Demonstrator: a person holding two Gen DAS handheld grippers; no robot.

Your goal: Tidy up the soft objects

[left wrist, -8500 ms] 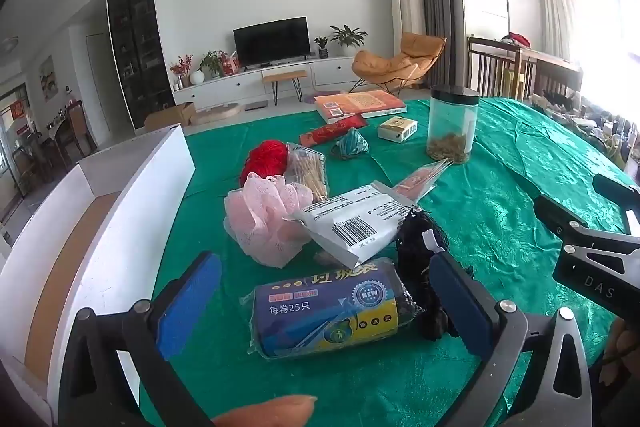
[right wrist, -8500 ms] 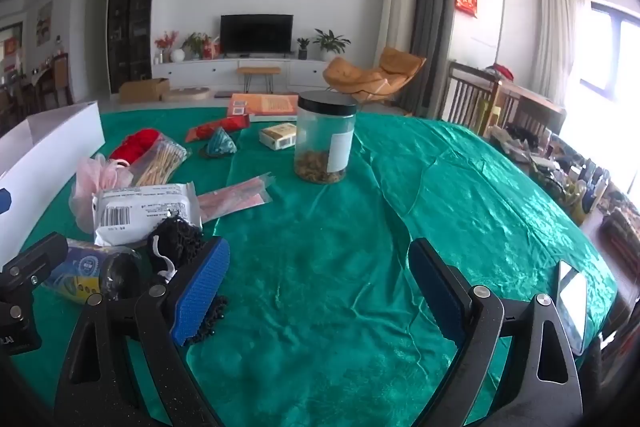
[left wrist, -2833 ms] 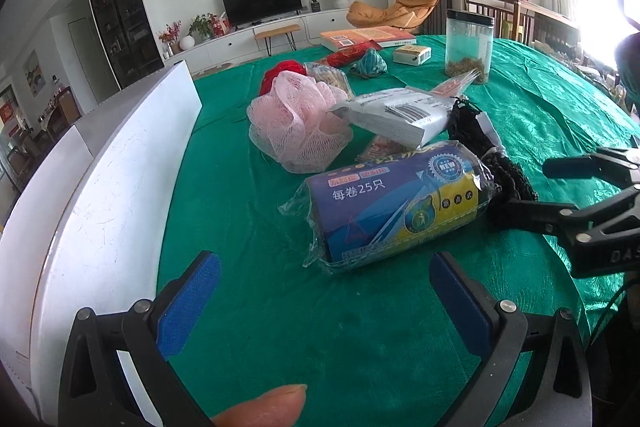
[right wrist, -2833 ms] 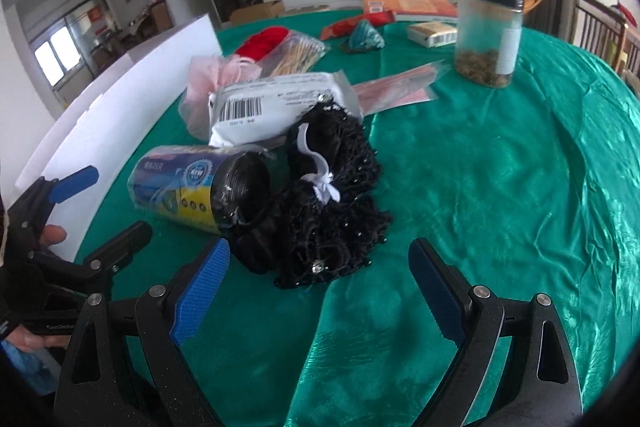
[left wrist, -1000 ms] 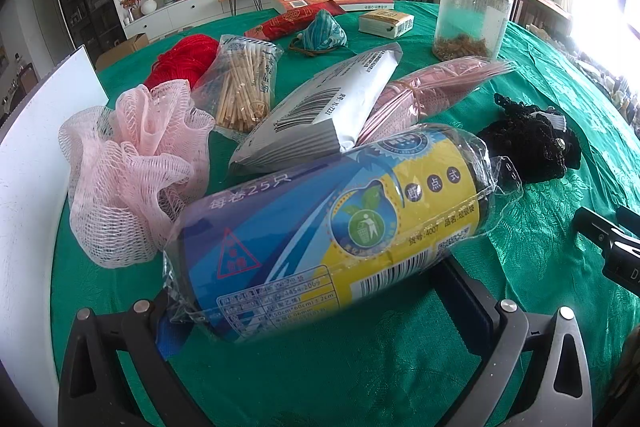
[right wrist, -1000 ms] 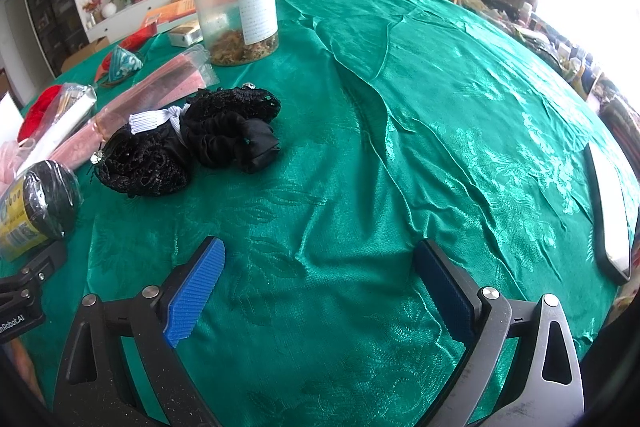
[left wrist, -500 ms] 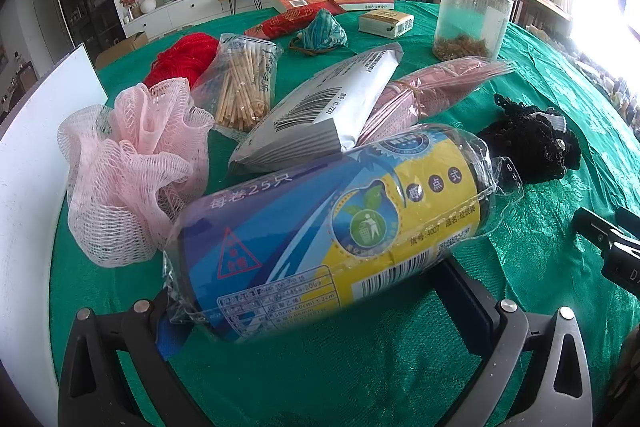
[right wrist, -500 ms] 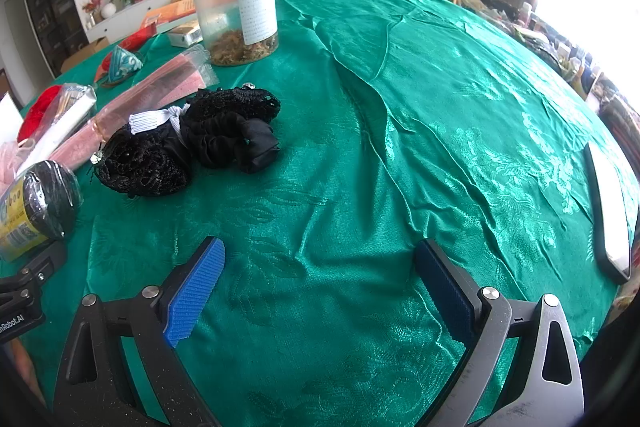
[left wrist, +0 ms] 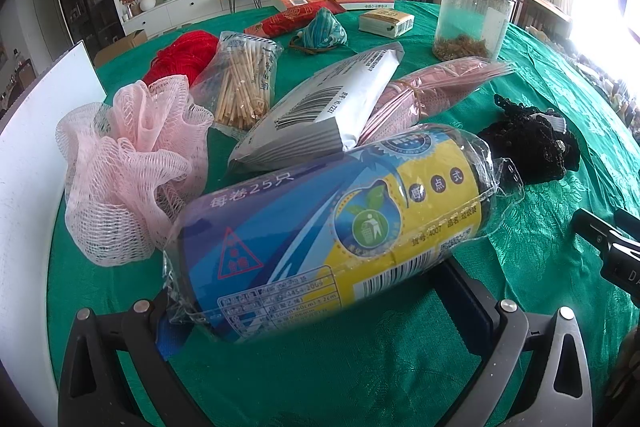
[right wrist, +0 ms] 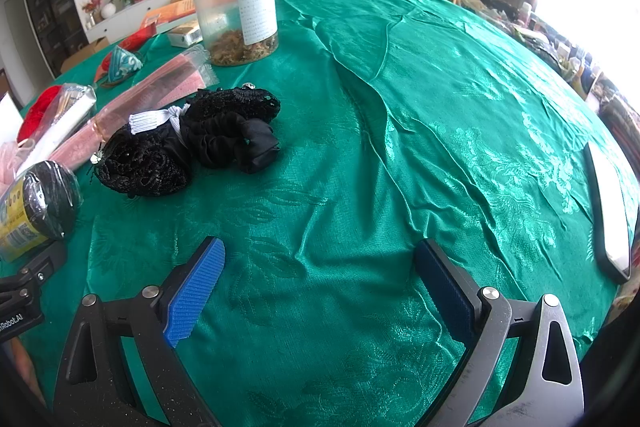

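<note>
Pinching one wrapped roll of bin bags [left wrist: 332, 235] between its blue pads, the left gripper [left wrist: 320, 303] holds it tilted above the green tablecloth [right wrist: 400, 131]. Just behind the roll lie one pink mesh bath puff [left wrist: 128, 167], one white barcoded packet [left wrist: 324, 111] and one pink wrapped bundle [left wrist: 436, 83]; to the roll's right sits one black pile of lace hair nets and scrunchies [right wrist: 192, 143], though how many pieces it holds I cannot tell. Further behind the roll are one bag of wooden sticks [left wrist: 244, 83], one red yarn ball [left wrist: 180, 59] and one clear jar [right wrist: 234, 7]. The right gripper [right wrist: 320, 287], jaws spread wide and empty, hovers over bare cloth to the roll's right.
</note>
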